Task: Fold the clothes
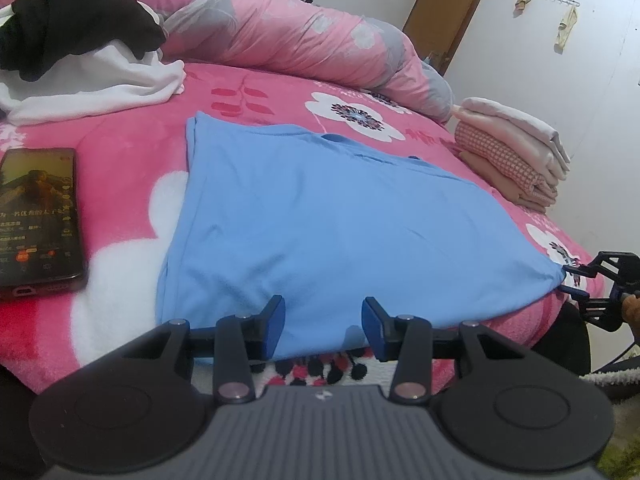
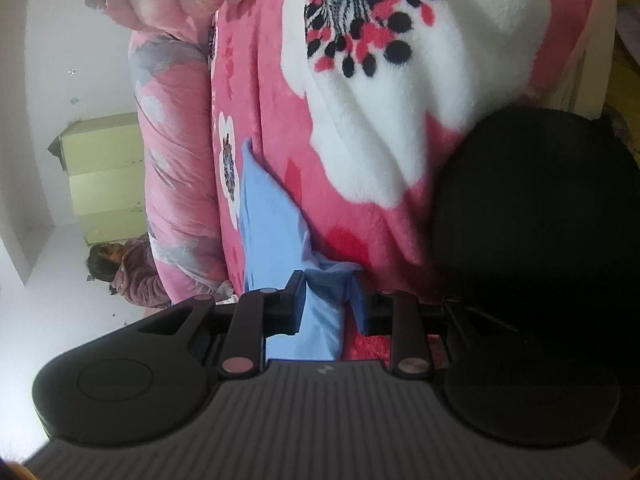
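A light blue garment (image 1: 320, 208) lies spread flat on the pink flowered blanket (image 1: 120, 152) of a bed. My left gripper (image 1: 324, 320) stands open over the garment's near hem, blue pads apart and holding nothing. At the garment's right corner my right gripper (image 1: 568, 278) pinches the cloth, which is drawn to a point there. In the right wrist view, bunched blue garment (image 2: 272, 220) fills the gap between the pads of the right gripper (image 2: 328, 300).
A lit phone (image 1: 38, 216) lies left of the garment. A black and white heap of clothes (image 1: 80, 40) sits at back left, a folded stack (image 1: 516, 152) at right, a rolled pink quilt (image 1: 300, 36) behind. A seated person (image 2: 128, 272) is beyond the bed.
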The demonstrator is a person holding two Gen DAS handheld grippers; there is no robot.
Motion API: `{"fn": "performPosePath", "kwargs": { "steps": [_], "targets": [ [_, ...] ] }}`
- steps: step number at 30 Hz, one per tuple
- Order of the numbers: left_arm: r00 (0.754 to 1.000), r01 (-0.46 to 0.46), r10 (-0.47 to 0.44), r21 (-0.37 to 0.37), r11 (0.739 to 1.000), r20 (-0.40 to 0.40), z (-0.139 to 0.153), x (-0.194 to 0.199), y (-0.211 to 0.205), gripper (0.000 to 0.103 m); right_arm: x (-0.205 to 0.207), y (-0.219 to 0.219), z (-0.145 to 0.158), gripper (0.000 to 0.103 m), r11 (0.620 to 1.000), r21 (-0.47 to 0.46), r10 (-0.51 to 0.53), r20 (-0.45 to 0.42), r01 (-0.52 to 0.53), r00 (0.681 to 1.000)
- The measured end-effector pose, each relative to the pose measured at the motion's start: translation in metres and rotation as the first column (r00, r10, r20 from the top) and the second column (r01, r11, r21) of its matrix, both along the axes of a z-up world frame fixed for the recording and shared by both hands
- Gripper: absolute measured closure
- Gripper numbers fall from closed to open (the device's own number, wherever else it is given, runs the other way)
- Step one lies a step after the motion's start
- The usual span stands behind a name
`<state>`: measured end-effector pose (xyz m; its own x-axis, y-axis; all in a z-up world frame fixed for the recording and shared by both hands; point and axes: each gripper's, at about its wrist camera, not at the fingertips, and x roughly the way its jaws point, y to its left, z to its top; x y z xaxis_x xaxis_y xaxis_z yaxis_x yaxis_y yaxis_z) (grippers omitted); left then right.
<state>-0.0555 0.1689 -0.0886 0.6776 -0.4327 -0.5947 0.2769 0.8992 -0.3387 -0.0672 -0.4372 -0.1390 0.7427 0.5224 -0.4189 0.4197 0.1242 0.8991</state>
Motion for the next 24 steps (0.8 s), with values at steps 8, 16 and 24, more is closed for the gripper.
{"fn": "performPosePath", "kwargs": {
  "steps": [8, 16, 24],
  "targets": [
    [1.000, 0.006, -0.006, -0.010, 1.000, -0.002, -0.002, 0.002, 0.002, 0.059, 0.008, -0.002, 0.002, 0.096, 0.998, -0.059, -0.015, -0.003, 0.015, 1.000],
    [1.000, 0.009, -0.009, -0.011, 1.000, -0.003, -0.001, 0.001, 0.002, 0.059, 0.011, 0.011, 0.047, 0.099, 0.910, -0.414, 0.155, 0.250, -0.039, 0.956],
    [1.000, 0.015, -0.015, -0.004, 1.000, -0.004, -0.001, 0.000, 0.002, 0.059, 0.004, -0.003, 0.026, 0.103, 0.794, -0.603, 0.209, 0.154, -0.076, 0.966]
  ]
}}
